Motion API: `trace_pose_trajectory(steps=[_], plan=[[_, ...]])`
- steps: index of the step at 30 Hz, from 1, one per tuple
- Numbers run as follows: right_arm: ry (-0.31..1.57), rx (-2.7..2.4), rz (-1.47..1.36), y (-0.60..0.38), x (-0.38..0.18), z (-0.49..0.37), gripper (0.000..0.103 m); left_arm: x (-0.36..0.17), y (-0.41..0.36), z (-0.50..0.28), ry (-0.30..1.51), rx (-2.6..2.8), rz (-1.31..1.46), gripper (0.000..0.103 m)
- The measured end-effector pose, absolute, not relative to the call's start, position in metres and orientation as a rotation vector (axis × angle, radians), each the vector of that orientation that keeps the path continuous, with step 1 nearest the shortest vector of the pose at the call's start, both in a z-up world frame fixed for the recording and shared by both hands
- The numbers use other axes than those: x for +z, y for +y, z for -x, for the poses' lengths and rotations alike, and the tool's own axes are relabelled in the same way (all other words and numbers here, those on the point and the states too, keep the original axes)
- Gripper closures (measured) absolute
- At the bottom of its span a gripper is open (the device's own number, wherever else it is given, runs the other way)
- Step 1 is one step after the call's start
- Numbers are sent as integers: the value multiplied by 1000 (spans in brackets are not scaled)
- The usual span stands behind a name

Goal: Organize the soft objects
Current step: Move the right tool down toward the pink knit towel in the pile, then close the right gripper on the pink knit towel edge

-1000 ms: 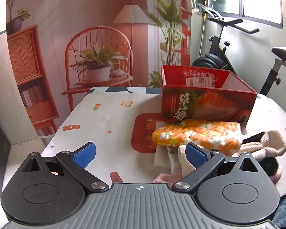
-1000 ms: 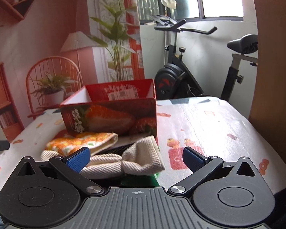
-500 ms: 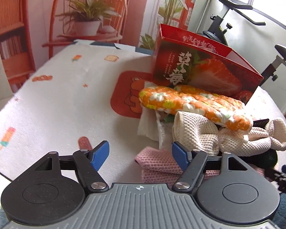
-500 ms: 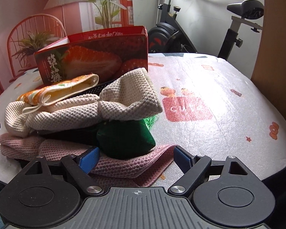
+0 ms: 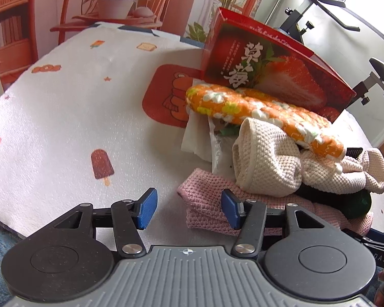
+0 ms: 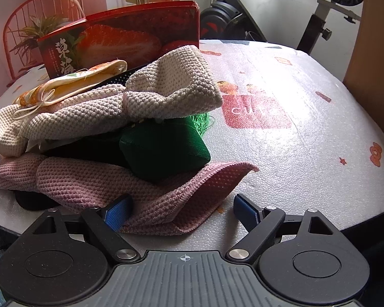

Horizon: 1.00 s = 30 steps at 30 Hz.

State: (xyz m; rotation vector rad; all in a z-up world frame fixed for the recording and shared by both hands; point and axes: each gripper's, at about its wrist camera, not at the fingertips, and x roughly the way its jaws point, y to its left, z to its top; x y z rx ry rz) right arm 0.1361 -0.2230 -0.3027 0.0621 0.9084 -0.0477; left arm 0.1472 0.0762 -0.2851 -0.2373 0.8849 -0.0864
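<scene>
We are at the very start of the sorting, as far as we can judge. The soft things lie in one heap on the white foam table cover printed with ice lollies and bears [image 5: 71, 117], and none of them is in the open red cardboard box with the strawberry picture [image 5: 274, 71], which stands just behind the heap; we cannot see its inside from either camera.

At the bottom of the heap lies the pink knitted cloth [image 6: 110, 181], folded and spread along the near edge of the table. On it sit the dark green fabric pouch [image 6: 163, 148] and something black that we cannot make out. Over those lies the cream waffle-knit cloth [image 6: 151, 99], and on top, leaning toward the box, the orange quilted mitt with white and yellow flowers [image 5: 256, 110]. A white paper sheet [image 5: 197, 138] shows beneath the mitt.

Our left gripper [image 5: 188, 211] is low at the left end of the pink cloth. Its jaws are closing, with the cloth's folded corner between the blue pads; the right pad lies against the knit, the left pad is apart from it, so nothing is gripped.

Our right gripper [image 6: 181, 213] sits at the other end, jaws wide, the curled pink edge between its pads but not pinched.

So we judge that everything is left to do: take hold of the pink cloth at both ends, then deal with each piece above it.
</scene>
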Motion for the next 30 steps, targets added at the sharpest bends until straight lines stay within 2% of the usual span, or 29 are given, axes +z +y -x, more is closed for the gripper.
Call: trace_pose_trajectory(steps=[9, 16, 21, 24, 26, 30], plan=[[909, -32, -72, -224, -303, -137, 14, -293, 45, -142, 865, -160, 56, 47], [904, -11, -91, -226, -302, -135, 16, -293, 50, -141, 878, -191, 104, 71], [887, 47, -135, -231, -298, -130, 34, -290, 43, -138, 865, -203, 56, 83], [881, 76, -156, -232, -297, -129, 49, -290, 43, -136, 850, -200, 42, 86], [882, 95, -164, -231, -296, -128, 64, -289, 43, -136, 843, -200, 42, 89], [883, 111, -203, -235, -297, -129, 84, -288, 44, -136, 837, -197, 50, 91]])
